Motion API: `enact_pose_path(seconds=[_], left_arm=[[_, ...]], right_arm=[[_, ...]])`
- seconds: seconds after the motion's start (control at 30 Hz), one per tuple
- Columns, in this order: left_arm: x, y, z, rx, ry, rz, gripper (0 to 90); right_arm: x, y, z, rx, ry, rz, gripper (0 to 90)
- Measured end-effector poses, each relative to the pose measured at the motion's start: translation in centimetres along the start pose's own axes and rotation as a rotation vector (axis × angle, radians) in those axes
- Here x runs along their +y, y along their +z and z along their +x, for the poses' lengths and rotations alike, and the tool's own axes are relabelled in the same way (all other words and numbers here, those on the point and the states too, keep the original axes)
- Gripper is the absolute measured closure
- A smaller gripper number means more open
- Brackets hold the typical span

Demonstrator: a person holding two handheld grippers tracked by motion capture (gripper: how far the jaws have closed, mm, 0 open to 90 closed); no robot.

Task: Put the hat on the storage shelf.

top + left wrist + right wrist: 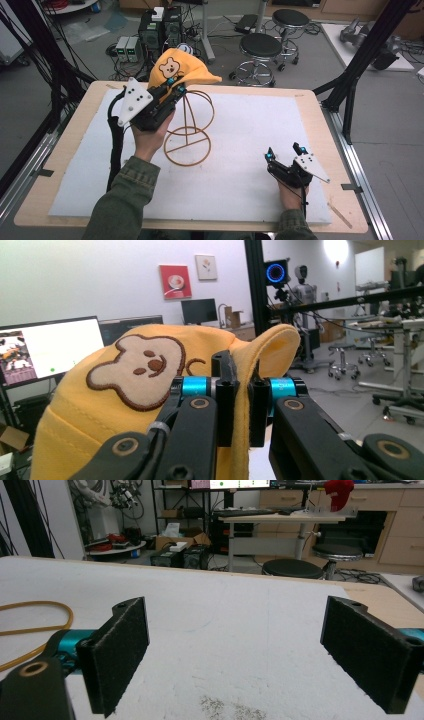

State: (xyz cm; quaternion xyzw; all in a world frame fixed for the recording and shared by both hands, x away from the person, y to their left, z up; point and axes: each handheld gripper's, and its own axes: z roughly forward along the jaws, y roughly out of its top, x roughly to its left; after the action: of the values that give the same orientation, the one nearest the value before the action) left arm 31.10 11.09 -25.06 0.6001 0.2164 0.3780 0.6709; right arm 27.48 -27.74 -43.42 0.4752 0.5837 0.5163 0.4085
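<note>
We had the wooden table (320, 107) before us, nearly all of its top covered by a white foam mat (250, 135) that stopped short of the table's edges and left a bare wooden rim all round. The mat's right half and near side lay open, with wide free room between our two hands. Left of centre, toward the far edge, stood the gold wire hat stand (189, 131), its round base ring flat on the mat and its upper loop rising beside our left hand. Over the top of the stand hung the yellow cap (182, 70), a bear face sewn on its front, its brim pointing right, out past the mat's far edge. Our left gripper (176, 89) was clenched on the cap's fabric: in the left gripper view the two black jaws pressed together with a fold of the yellow cloth (242, 405) pinched between them. Our right gripper (285, 152) sat low near the mat's near right corner, well apart from the stand, its padded jaws spread wide with bare mat between them.
</note>
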Motion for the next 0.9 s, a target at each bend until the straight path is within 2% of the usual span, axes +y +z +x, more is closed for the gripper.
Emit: enact_pose_path(seconds=[0.13, 0.33, 0.57, 0.77, 0.87, 0.9], left_arm=[[-0.7, 0.2, -0.8, -0.024, 0.024, 0.024, 86.4], [-1.6, 0.0, -1.6, -0.056, 0.025, 0.037, 86.2], [-3.6, -0.4, -2.9, -0.095, 0.014, 0.062, 86.2], [-5.6, -1.1, -3.4, -0.109, -0.031, 0.086, 86.2], [-6.4, -1.5, -3.5, -0.116, -0.066, 0.080, 86.3], [-6.4, -1.5, -3.5, -0.116, -0.066, 0.080, 86.3]], right_arm=[[0.0, 0.0, 0.0, 0.003, 0.003, 0.002, 10.9], [0.0, 0.0, 0.0, 0.003, 0.006, 0.003, 10.9], [0.0, 0.0, 0.0, 0.005, 0.007, 0.006, 10.9], [0.0, 0.0, 0.1, 0.006, 0.007, 0.003, 10.9], [0.0, 0.0, 0.1, 0.005, 0.005, 0.003, 10.9], [0.0, 0.0, 0.1, 0.005, 0.004, 0.005, 10.9]])
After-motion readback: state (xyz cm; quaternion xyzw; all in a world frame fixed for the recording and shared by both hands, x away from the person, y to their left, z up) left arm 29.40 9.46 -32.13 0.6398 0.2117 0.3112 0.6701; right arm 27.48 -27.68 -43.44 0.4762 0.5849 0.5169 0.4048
